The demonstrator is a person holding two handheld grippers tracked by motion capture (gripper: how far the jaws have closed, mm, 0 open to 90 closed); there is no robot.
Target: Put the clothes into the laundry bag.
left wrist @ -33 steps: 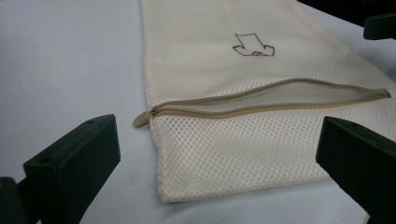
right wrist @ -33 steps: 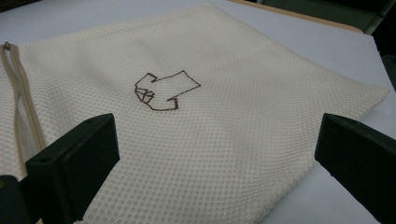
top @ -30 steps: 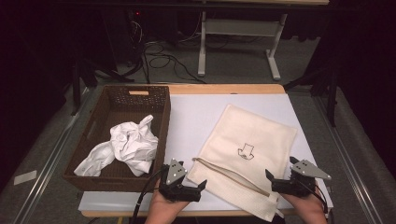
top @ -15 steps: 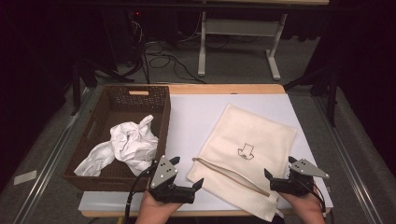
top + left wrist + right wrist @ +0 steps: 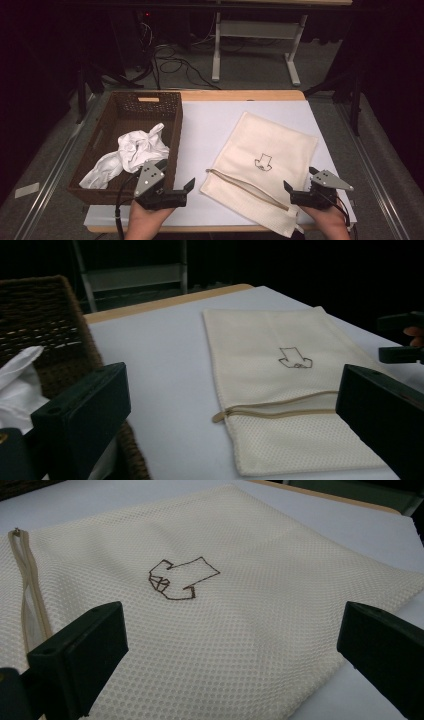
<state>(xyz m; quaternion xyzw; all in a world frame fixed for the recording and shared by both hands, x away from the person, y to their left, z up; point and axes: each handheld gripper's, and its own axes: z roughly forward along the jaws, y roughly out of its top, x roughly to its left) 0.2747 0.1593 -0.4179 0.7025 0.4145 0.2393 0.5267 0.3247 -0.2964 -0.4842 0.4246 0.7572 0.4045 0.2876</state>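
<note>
A cream mesh bag (image 5: 265, 155) lies flat on the white table, with a small stitched shirt outline (image 5: 263, 162) on it. Its zipper (image 5: 245, 187) runs along the near edge. My left gripper (image 5: 177, 174) hovers open at the table's front, between the basket and the bag's zipper corner, touching neither. From the left gripper view the bag (image 5: 270, 360) lies ahead between the wide-apart jaws. My right gripper (image 5: 300, 179) is open over the bag's near right corner. The right gripper view looks down on the mesh (image 5: 210, 580) with nothing between the jaws.
A brown wicker basket (image 5: 145, 102) stands at the left of the table with a crumpled white cloth (image 5: 135, 150) inside it. The left gripper sits close to its near right corner (image 5: 65, 335). Bare white table (image 5: 210, 130) lies between basket and bag.
My left gripper has drawn back to the left, away from the bag's zipper corner and toward the basket. The right gripper and the bag have hardly moved.
</note>
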